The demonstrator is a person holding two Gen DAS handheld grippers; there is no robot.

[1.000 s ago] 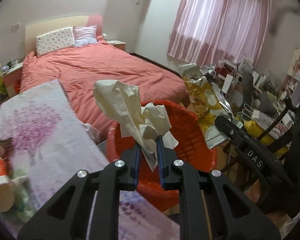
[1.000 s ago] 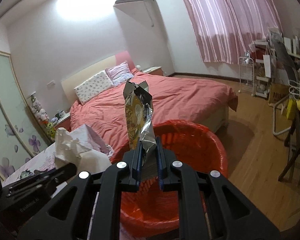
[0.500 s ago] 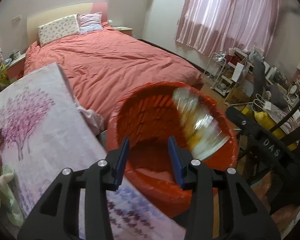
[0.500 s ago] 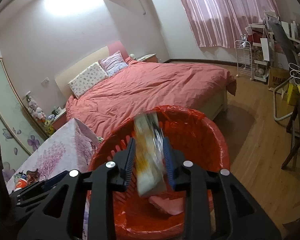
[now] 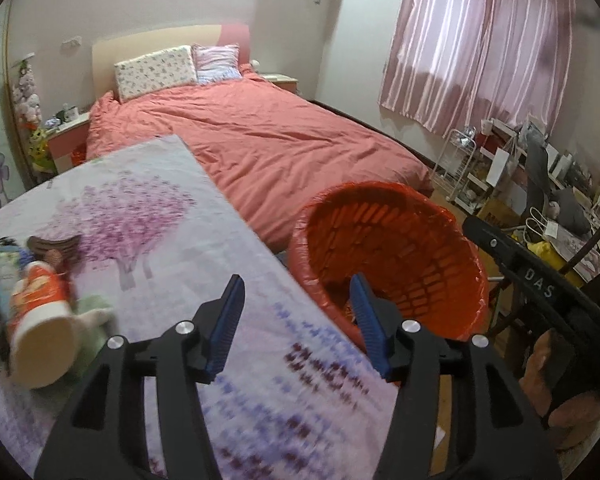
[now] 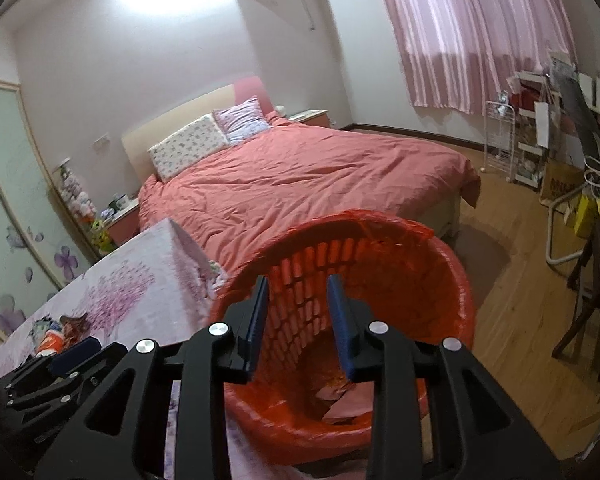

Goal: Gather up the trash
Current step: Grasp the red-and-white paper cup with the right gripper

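Right wrist: bin (image 6: pixel 440 264) below empty tongs (image 6: pixel 296 312)

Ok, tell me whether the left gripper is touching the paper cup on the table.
Apart. The left wrist view shows the left gripper, opening and empty, with bare tablecloth between it and the paper cup lying off to its left.

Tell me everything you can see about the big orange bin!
The orange bin is a round plastic basket with slotted walls, lined with a thin orange bag folded over its rim. It stands open and upright on the floor, beside the floral-covered table and near the foot of the bed. Crumpled trash lies at its bottom.
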